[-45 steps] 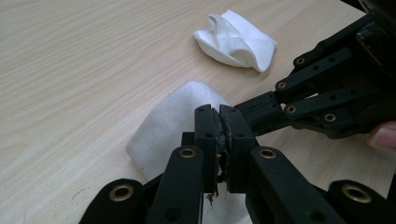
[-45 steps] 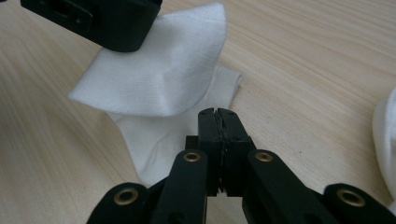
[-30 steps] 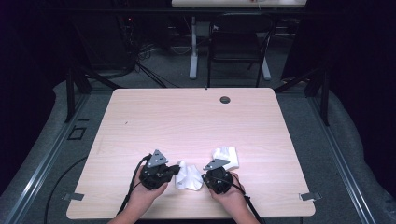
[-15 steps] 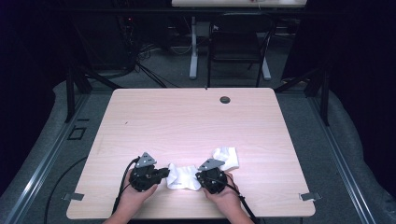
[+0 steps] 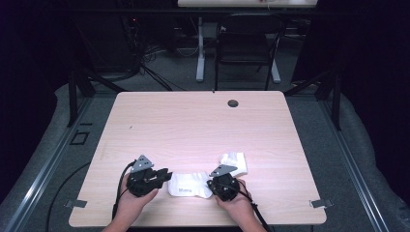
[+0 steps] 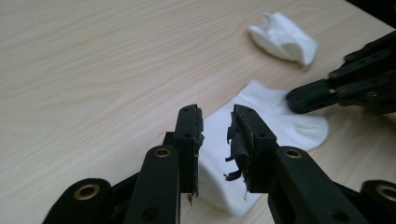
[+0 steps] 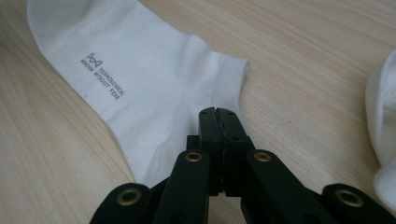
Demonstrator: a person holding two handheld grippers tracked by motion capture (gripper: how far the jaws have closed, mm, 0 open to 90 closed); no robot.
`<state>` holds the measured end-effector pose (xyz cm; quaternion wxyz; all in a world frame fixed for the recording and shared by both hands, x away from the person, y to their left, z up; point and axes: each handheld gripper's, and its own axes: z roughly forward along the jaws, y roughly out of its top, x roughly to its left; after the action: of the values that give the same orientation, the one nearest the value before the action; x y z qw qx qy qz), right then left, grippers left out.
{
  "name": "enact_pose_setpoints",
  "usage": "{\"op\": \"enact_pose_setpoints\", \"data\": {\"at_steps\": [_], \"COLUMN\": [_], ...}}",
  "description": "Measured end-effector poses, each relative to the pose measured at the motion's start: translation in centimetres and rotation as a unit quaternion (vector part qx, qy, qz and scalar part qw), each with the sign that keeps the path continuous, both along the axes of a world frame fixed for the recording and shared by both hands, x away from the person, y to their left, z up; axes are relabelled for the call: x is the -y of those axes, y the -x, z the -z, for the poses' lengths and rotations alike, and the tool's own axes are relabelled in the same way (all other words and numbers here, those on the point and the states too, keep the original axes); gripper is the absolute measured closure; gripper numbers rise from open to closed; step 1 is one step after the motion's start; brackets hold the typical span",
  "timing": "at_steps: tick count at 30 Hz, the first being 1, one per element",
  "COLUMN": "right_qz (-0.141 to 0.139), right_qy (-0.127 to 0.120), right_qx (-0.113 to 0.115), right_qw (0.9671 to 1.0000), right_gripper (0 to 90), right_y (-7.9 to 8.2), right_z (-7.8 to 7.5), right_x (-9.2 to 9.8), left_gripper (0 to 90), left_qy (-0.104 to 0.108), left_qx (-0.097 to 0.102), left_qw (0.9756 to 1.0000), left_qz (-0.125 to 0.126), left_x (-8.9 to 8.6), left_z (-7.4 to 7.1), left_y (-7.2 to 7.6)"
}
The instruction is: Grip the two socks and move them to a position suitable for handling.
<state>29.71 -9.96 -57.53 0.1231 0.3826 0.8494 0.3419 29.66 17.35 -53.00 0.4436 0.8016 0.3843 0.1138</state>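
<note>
The right gripper pinches, seemingly, the flat sock at its 3 o'clock edge to anchor it, while the left gripper, whose jaws have just been opening, stands spread at 9 o'clock with nothing clamped.

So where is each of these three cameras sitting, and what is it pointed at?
High view: above the person's side, looking forward and down on the table; both hands show with the left gripper and right gripper.
Left gripper view: rides that gripper, facing the flat sock between its parted jaws.
Right gripper view: rides that gripper, jaws shut at the sock's edge.
Shared: the flat sock and the bunched sock.
</note>
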Motion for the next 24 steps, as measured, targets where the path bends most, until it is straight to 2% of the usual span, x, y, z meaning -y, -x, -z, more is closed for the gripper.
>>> {"op": "enact_pose_setpoints", "data": {"at_steps": [1,2,4,5,6,7,10,13,19,24], "right_qz": [0.000,0.002,0.001,0.001,0.003,0.003,-0.001,0.003,0.001,0.003], "right_qy": [0.000,-0.002,-0.002,-0.002,-0.005,-0.001,0.002,-0.005,-0.003,-0.002], "right_qx": [0.000,0.001,0.001,0.001,0.001,-0.002,-0.002,-0.005,-0.005,-0.005], "right_qw": [1.0000,1.0000,1.0000,1.0000,1.0000,1.0000,1.0000,1.0000,1.0000,1.0000], "right_gripper": [90.0,90.0,90.0,90.0,90.0,90.0,90.0,90.0,90.0,90.0], "right_y": [0.0,0.0,0.0,0.0,0.0,0.1,0.1,0.1,0.2,0.2], "right_z": [0.0,0.0,0.0,0.0,0.1,0.0,0.0,0.0,0.0,0.0], "right_x": [0.0,0.0,0.0,0.0,0.0,0.1,0.2,0.3,0.5,0.7], "left_gripper": [71.2,70.8,69.7,68.8,67.5,65.8,60.1,57.4,56.6,58.0], "left_qy": [0.000,-0.018,-0.041,-0.041,-0.056,-0.063,-0.068,-0.065,-0.088,-0.090], "left_qx": [0.000,0.003,0.003,0.003,-0.002,-0.013,-0.029,-0.034,-0.035,-0.042], "left_qw": [1.0000,0.9998,0.9990,0.9990,0.9983,0.9979,0.9972,0.9973,0.9952,0.9946], "left_qz": [0.000,0.012,0.016,0.016,0.017,0.012,0.009,0.008,0.022,0.029], "left_x": [0.0,0.9,1.5,1.5,1.6,1.3,0.5,0.1,-0.4,-0.7], "left_z": [0.0,0.1,0.9,0.9,1.4,2.2,2.9,2.9,3.6,4.5], "left_y": [0.0,0.1,0.1,0.1,-0.1,-0.2,-0.3,-0.4,-0.2,0.0]}}
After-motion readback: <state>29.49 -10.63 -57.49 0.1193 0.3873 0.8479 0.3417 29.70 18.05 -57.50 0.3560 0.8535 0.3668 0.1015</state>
